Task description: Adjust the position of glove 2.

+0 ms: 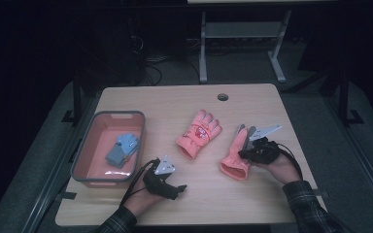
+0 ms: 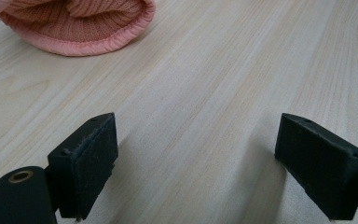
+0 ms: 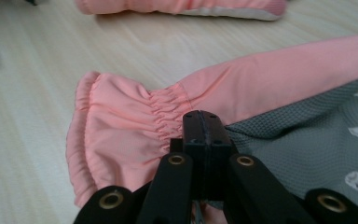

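Nearest, at the desk (image 1: 252, 199) front edge: left gripper (image 1: 180, 187) lying low, jaws spread wide, nothing between them, bare wood beneath. Up and to its right: right gripper (image 3: 203, 122) with jaws pressed together, pinching the wrist of the pink glove with grey palm (image 1: 236, 155), gathered cuff left of the jaws in the right gripper view. Beyond both grippers: second pink glove (image 1: 198, 133), flat, apart from the first. Left of the left gripper: red bin (image 1: 85, 155) holding a blue glove (image 1: 123, 150).
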Demonstrator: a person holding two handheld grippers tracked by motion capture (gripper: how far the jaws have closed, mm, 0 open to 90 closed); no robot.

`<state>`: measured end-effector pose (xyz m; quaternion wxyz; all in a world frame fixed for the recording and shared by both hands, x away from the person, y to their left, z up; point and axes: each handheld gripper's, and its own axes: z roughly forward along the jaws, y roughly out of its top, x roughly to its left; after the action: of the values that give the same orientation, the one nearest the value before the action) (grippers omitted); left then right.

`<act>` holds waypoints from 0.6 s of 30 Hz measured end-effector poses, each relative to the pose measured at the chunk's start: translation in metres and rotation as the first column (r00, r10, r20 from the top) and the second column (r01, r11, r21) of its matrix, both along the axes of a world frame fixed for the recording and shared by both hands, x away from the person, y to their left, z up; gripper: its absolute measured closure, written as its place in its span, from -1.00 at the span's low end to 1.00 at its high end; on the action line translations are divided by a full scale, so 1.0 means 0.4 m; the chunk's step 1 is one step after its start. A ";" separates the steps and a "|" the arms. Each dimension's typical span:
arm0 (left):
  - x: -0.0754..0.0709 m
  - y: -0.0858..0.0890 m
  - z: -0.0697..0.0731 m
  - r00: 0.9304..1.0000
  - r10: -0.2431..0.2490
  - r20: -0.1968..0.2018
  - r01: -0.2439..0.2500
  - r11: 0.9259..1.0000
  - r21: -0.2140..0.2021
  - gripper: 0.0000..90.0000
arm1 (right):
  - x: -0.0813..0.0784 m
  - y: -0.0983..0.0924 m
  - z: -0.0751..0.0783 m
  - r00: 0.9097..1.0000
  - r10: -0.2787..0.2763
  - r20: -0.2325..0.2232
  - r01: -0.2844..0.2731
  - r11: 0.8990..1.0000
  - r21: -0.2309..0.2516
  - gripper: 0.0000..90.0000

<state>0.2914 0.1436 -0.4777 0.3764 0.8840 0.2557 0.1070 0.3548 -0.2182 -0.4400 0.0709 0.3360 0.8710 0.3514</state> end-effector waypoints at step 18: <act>-0.001 0.000 0.000 1.000 0.000 0.000 0.000 1.000 0.001 -0.72 | -0.079 0.133 0.003 0.984 0.178 -0.015 -0.178 0.984 0.002 1.00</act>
<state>0.2910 0.1438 -0.4777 0.3762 0.8840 0.2558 0.1073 0.3233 -0.1651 -0.4388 0.0325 0.2596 0.8978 0.3541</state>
